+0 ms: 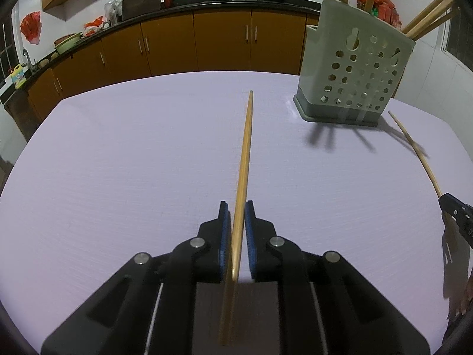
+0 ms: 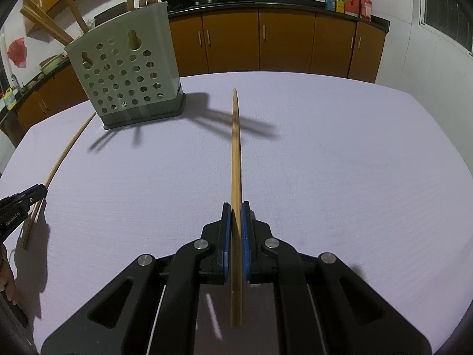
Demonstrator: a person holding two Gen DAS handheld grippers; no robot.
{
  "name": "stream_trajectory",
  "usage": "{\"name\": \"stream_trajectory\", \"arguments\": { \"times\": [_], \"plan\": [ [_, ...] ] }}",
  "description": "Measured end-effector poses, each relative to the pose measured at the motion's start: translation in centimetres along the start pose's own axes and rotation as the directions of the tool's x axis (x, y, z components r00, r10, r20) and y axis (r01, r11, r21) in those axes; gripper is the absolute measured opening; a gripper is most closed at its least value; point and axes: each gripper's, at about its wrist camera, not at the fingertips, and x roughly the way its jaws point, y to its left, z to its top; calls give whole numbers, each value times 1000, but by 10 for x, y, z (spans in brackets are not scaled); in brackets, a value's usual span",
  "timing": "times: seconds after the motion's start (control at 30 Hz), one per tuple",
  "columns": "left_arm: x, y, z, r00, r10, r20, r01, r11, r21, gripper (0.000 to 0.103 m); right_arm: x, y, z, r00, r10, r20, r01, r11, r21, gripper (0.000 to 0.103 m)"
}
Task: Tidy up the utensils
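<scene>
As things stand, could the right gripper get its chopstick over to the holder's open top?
Probably yes. The right gripper is shut on its chopstick, and the table between it and the utensil holder is bare. Chopsticks already inside lean outward and may crowd the opening.

Each wrist camera is looking down along its hand-held gripper, close over the desk. Both are facing the holder, sharing it and the cabinets.
</scene>
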Motion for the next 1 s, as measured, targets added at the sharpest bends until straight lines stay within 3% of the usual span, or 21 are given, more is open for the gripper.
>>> {"name": "stream_trajectory", "arguments": {
  "times": [1.0],
  "plan": [
    [2,-3,0,1000,-7,-1,7,1000,-8,14,1,5,-1,1000,-31,1,31,999,-25,8]
  ]
}}
